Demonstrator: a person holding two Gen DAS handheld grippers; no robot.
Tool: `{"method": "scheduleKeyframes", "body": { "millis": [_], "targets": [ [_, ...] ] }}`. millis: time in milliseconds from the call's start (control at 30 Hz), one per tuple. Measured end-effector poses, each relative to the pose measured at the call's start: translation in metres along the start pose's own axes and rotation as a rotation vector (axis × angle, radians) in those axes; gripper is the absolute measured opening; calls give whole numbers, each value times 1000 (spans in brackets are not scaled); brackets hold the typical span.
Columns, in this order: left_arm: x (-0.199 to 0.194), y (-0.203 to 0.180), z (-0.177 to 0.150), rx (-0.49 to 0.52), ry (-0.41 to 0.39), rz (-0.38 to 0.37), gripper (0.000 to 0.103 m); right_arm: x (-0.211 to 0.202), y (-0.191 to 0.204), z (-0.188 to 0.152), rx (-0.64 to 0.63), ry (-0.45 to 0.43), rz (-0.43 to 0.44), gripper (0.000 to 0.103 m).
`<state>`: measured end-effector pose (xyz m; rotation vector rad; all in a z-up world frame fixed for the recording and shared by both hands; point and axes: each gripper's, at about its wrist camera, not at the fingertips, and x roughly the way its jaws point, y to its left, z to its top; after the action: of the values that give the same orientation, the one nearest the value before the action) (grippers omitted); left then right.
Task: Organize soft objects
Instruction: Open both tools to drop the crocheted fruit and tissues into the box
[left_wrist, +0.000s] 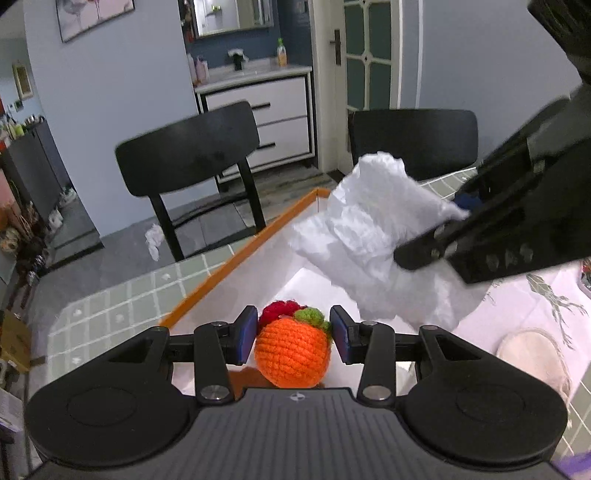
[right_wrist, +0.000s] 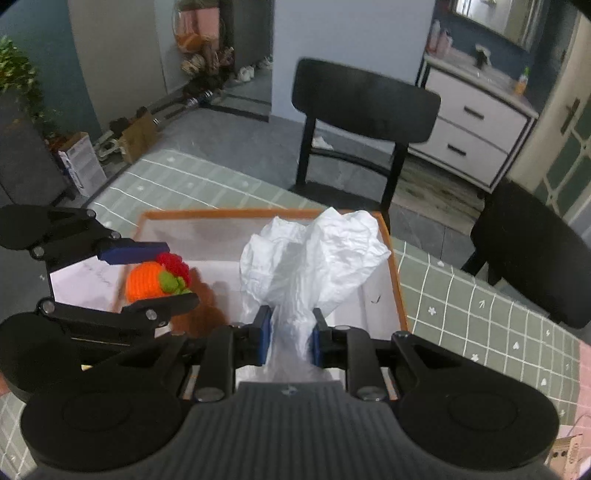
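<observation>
On the desk (right_wrist: 480, 314), spread with a green checked cloth, sits a shallow orange-rimmed box (right_wrist: 397, 284) with a white inside; faint scribbled marks show on its white lining near the left gripper, too blurred to read, and no other writing can be made out. Above the box's left part the left gripper (left_wrist: 293, 334) has its blue pads closed against the sides of a crocheted orange fruit (left_wrist: 291, 352) with a green leaf and a red knitted tuft, holding it clear of the box floor. Just beside it, over the middle of the box, the right gripper (right_wrist: 290, 338) pinches the lower neck of a crumpled white plastic bag (right_wrist: 314, 254), its jaws set narrow around the gathered film while the loose top billows upward. Beyond the desk stand two black chairs (right_wrist: 362, 107) and a white drawer cabinet (right_wrist: 476, 125) bearing bottles.
</observation>
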<state>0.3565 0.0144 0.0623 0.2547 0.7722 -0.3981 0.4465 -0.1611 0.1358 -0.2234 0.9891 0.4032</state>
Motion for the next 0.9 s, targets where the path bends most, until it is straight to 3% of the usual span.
{"method": "scheduleKeyframes", "body": {
  "millis": [200,500,700,833,900],
  "targets": [
    [58,-6,2,15,66,8,49,59,-22,-7,11,66,-16,21],
    [103,-9,7,2,123,10,49,117,-43,-18,17,126,-15,21],
    [125,-13,4,-6,163,9,50,133,-51,-23,24,131,-15,33],
    [131,-12,6,14,187,47,67,132,-48,-26,15,132,-17,36],
    [126,-11,6,13,176,56,70,130,-47,-27,13,135,-8,41]
  ]
}}
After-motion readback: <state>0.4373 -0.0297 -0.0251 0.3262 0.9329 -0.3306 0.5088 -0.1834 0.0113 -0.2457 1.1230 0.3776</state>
